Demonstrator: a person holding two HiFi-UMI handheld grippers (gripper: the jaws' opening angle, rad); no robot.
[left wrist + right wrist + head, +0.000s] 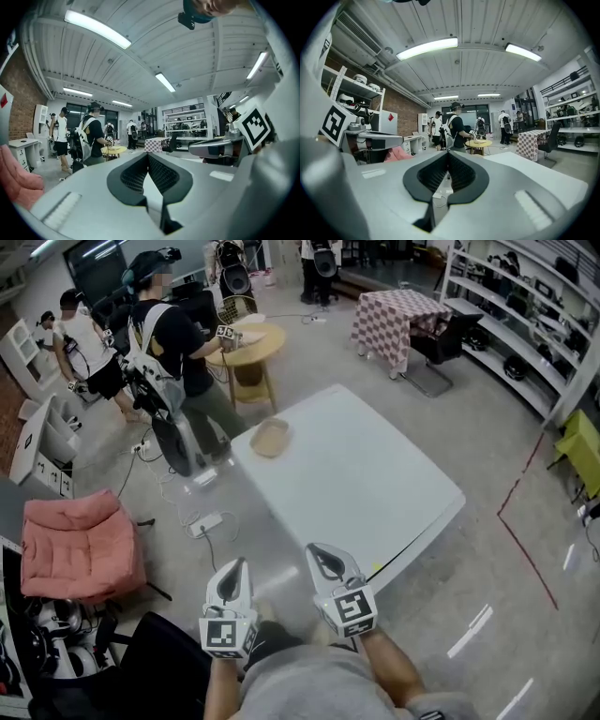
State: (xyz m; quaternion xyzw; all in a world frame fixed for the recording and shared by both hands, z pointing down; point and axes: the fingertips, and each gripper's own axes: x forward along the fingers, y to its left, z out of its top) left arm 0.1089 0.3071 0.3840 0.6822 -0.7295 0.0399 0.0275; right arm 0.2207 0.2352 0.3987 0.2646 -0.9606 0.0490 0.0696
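**Three cameras: one on my head, one riding behind each pair of my jaws.**

The head view looks forward and steeply down over my left gripper (pixel 239 563) and right gripper (pixel 313 549), with the white table (pixel 356 474) just beyond the jaw tips. Each gripper view sits close behind its own jaws and looks along them, tilted up enough for the ceiling to fill the upper half. The left gripper view catches my right gripper to the right of its jaws, and the right gripper view catches my left gripper to the left of its jaws. All three views share the round yellow table (pixel 248 338) and the person in black (pixel 173 334), far ahead of the jaws.
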